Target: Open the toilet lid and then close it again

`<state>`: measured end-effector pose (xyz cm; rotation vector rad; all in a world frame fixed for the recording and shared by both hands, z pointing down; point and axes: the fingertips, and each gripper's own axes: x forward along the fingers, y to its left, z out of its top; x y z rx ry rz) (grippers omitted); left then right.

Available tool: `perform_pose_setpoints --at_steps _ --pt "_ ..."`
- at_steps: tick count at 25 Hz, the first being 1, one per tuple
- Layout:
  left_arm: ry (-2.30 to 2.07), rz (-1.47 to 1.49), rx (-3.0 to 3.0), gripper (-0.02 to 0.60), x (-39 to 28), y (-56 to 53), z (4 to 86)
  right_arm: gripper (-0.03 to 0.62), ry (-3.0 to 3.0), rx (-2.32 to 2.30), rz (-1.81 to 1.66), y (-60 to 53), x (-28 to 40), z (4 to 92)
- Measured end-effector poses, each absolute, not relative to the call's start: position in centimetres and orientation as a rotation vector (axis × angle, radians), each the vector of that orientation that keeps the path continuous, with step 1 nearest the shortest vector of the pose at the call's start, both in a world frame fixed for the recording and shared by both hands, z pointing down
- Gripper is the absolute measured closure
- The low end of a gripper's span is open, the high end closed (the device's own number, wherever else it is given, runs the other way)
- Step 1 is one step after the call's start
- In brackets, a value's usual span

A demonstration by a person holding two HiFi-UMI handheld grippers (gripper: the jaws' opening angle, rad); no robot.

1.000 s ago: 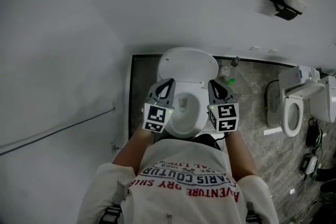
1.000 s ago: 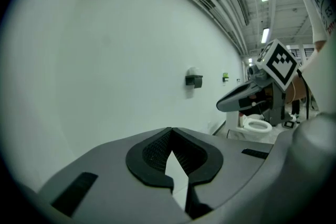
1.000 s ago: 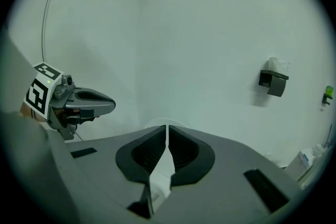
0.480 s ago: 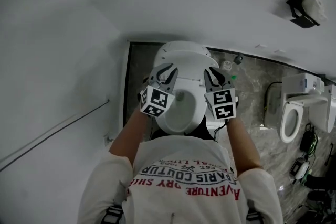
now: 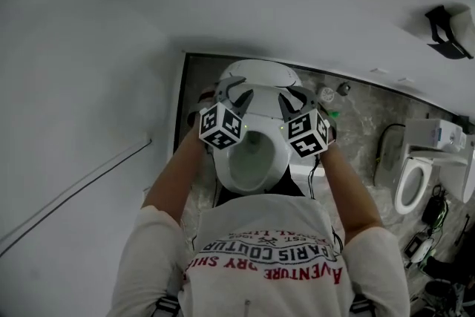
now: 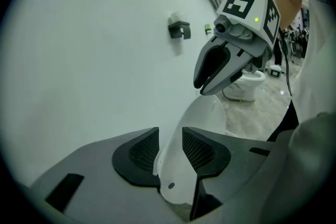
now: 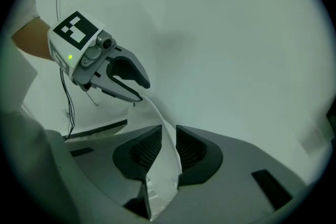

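Note:
The white toilet lid (image 5: 256, 73) stands raised behind the bowl (image 5: 249, 159). My left gripper (image 5: 236, 94) is at its left rim and my right gripper (image 5: 292, 99) at its right rim. In the left gripper view the lid's edge (image 6: 197, 123) runs between my left gripper's (image 6: 170, 152) pads; its jaws have just been opening and a gap shows beside the lid. The right gripper (image 6: 218, 68) hangs beyond. In the right gripper view my right gripper (image 7: 168, 149) is shut on the lid's thin edge (image 7: 165, 168), with the left gripper (image 7: 123, 78) across from it.
A second toilet (image 5: 415, 174) stands at the right on the marbled floor, with cables beside it. Small bottles (image 5: 326, 94) sit by the wall right of the lid. A dark holder (image 5: 447, 32) hangs on the white wall. A thin line (image 5: 82, 182) crosses the left wall.
Both grippers have moved forward and down along the lid's rim, and their marker cubes have rolled inward. The view has shifted, so the second toilet sits further right.

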<state>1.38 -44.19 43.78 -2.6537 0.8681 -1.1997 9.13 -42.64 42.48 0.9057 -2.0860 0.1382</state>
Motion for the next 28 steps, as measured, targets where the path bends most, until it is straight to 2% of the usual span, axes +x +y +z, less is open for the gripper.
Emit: perform_pose_setpoints --at_steps 9,13,28 --pt "0.583 -1.328 -2.600 0.451 2.6 -45.7 46.5 0.556 -2.046 0.777 0.151 -43.8 8.8 45.4" --pt "0.476 -1.347 -2.556 0.499 3.1 -45.3 47.2 0.556 -2.010 0.747 0.103 -44.0 8.9 45.8" --pt "0.308 -1.299 -2.524 0.529 2.3 -40.0 46.4 0.557 -1.967 0.692 0.019 -38.7 8.0 45.0"
